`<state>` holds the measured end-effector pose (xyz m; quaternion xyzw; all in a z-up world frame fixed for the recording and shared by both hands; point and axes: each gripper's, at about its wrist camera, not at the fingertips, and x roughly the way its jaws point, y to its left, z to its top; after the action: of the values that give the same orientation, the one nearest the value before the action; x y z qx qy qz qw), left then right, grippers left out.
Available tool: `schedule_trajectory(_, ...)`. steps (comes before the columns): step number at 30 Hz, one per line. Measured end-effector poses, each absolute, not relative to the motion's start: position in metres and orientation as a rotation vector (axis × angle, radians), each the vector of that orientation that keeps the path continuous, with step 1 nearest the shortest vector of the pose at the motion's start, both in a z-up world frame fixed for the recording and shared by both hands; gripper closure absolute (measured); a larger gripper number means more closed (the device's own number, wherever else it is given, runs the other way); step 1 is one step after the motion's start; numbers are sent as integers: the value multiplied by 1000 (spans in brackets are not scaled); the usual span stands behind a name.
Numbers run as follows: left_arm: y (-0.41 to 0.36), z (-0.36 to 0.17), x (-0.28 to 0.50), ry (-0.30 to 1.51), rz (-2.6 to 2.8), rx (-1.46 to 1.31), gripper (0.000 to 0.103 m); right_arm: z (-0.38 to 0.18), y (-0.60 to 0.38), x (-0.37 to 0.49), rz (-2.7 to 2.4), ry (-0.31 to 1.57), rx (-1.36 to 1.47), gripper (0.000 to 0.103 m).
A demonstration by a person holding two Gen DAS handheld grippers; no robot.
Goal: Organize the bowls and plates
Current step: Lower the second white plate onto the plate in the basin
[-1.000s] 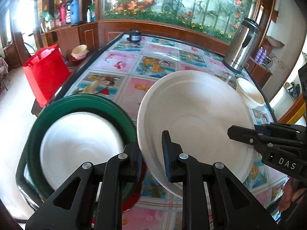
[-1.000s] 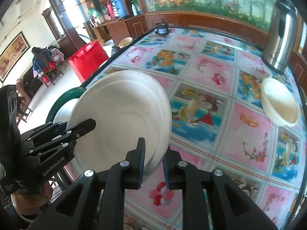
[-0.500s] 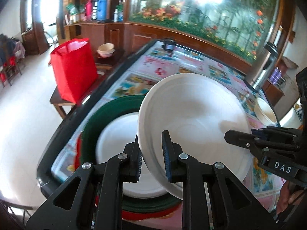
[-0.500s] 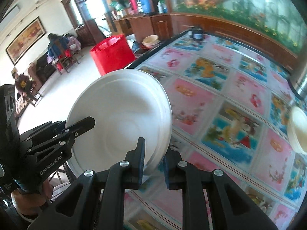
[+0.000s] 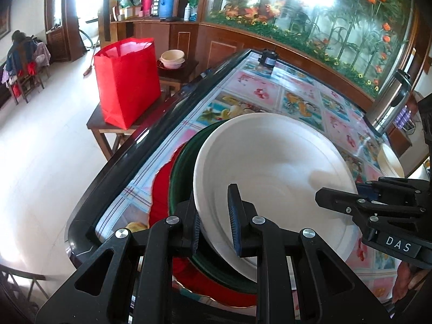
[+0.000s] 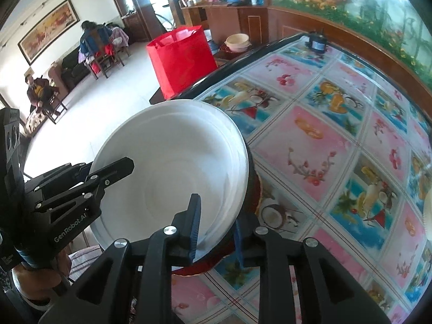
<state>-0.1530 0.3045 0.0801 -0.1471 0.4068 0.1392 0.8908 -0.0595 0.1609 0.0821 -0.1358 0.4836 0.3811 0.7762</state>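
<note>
Plate point(image 5: 272, 167): round, smooth, white; shallow ridged rim

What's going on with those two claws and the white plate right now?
Left gripper clamped on white plate. Right gripper opening, plate rim between its jaws. Plate sits over green plate on red plate. Nothing in the way.

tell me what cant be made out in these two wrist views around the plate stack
- Left wrist view: the green plate and red plate show only as rims; the white plate covers them.
- Right wrist view: whether the right gripper, jaws opening, still touches the white plate's rim; too tight to tell.
- Both views: the bowl is cut off at the right.
</note>
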Motion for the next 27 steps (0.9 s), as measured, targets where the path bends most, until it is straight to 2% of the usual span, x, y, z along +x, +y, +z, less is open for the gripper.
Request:
schedule_trajectory(8,309,74,-153,845,303,-295,85,76,169,-62,821,1070,-305,79)
schedule_trajectory(23,309,77,-154,828,325,-277,82,86,157,-71,855,1056,-273,70)
schedule_trajectory(25,309,81,-156,810,337,-262,80,88,152,-71,843,1049,-270,64)
schedule_trajectory(26,309,83,-157,801,340,-257,77,88,149,-71,835,1045,-266,58)
schedule_trajectory(27,309,85,-158,795,335,-260,74,89,147,-70,835,1045,-258,58)
